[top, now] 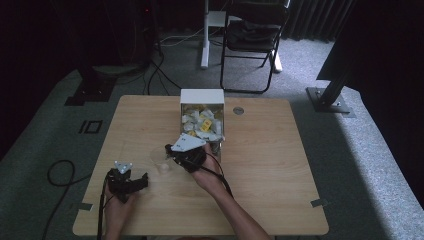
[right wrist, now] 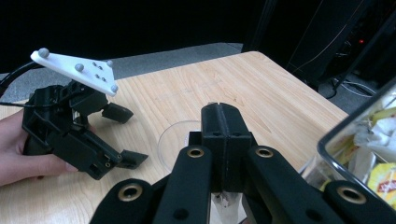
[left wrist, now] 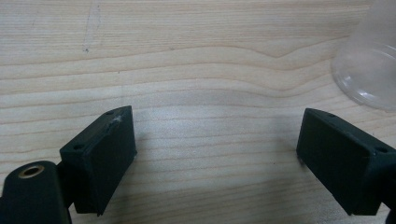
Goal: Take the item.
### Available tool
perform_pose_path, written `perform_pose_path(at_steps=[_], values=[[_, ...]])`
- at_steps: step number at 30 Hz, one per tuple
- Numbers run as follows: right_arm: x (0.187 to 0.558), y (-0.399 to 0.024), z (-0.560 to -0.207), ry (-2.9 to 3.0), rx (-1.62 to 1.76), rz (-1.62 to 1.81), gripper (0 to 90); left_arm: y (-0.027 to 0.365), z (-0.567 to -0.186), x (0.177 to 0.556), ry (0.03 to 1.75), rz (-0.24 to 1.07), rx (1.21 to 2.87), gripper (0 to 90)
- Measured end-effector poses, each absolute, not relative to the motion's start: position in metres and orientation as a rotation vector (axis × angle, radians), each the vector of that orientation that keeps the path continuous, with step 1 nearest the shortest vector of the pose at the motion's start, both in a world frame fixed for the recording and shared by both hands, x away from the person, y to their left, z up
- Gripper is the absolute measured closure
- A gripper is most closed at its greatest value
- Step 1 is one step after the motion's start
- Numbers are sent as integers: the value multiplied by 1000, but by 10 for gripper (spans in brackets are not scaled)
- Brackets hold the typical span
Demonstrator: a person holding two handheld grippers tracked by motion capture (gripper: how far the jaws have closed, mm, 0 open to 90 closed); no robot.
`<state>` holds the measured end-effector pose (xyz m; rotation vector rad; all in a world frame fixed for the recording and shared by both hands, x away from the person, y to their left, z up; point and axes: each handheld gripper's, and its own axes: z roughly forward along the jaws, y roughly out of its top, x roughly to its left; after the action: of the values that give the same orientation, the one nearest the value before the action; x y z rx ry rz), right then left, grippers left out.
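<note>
From above, the right gripper [top: 172,152] hangs over a clear cup [top: 161,159] beside the box [top: 202,96] of sachets [top: 202,125]; the left gripper [top: 142,181] rests nearby. The left gripper view shows wide jaws, cup [left wrist: 369,70] ahead. In the right gripper view the jaws look pressed together, perhaps pinching something white. Likely a sachet goes into the cup; next, steady it.

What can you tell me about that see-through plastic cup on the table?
The clear plastic cup looks thin and colourless, so the wood grain shows through it. It stands on the wooden table, with its round rim visible just beyond the right gripper, whose jaws are pressed together. It sits between the two grippers, near the clear bin of packets. The open left gripper is beside it, not touching. Whether anything is inside is unclear.
</note>
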<state>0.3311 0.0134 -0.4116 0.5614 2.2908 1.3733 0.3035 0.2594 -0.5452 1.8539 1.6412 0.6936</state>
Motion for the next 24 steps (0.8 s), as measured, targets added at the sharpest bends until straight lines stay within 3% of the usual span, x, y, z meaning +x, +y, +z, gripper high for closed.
perform_pose_path(at_steps=[24], values=[[342, 31, -410, 2299, 590, 1392, 900, 259, -545, 303, 1641, 693, 1856, 126]])
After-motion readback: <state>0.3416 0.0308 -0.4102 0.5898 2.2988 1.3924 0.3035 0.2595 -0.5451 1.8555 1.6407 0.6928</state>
